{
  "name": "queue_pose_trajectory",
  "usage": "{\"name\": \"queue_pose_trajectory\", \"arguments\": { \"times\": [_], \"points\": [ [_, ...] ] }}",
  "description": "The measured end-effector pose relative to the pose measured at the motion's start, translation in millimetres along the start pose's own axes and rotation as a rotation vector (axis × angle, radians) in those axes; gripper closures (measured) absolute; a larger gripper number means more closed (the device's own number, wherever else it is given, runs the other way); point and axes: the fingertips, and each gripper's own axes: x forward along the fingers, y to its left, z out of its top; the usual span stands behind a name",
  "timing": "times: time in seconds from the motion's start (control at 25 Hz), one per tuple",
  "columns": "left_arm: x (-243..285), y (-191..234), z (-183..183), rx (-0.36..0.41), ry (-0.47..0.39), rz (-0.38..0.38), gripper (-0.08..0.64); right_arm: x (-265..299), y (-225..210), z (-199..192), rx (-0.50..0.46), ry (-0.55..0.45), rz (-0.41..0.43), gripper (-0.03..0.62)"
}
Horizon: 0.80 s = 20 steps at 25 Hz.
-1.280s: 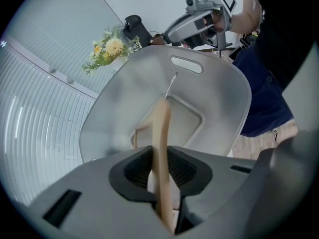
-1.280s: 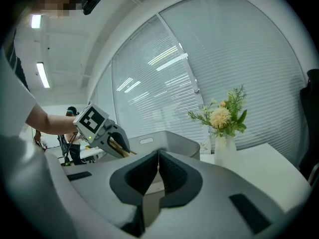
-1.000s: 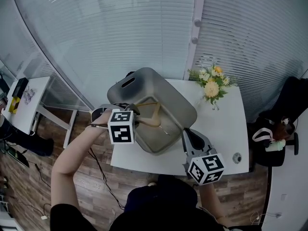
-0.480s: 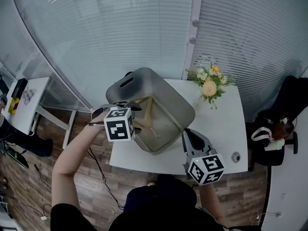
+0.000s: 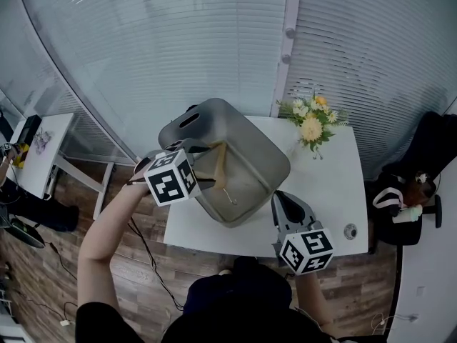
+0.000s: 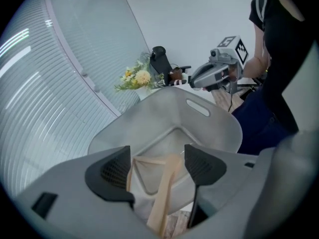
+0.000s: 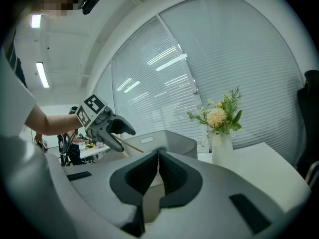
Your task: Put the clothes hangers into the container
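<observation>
- The left gripper hangs over the near-left rim of the grey container and points steeply down into it
- Its jaws have just been opening and now stand wide apart; the wooden hanger shows between them, but the pads do not press on it, so I judge it is released
- The hanger is inside the container: its metal hook lies toward the bottom, and one wooden arm leans up along the near wall toward the gripper
- The right gripper has its jaws closed together with nothing in them; it rests low near the front edge of the white table, just beside the container
- To finish this step well, I would keep the left jaws wide and draw the gripper away along its own line, so that no pad catches the raised wooden arm and pulls it out again
- If the hanger stays propped on the wall, a soft push on the upper arm should lay it flat
</observation>
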Motion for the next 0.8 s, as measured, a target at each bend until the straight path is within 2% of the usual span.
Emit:
{"name": "queue_pose_trajectory", "arguments": {
  "times": [0.4,0.8],
  "points": [
    [-32.4,15.6,3.0,-0.111,-0.144,0.127,0.227,3.5,19.4,2.3,-0.015,-0.009,0.027,0.561],
    [-90.7,50.8,15.6,-0.319,-0.433,0.327,0.225,5.4,44.2,3.9,-0.035,-0.006,0.054,0.561]
  ]
}}
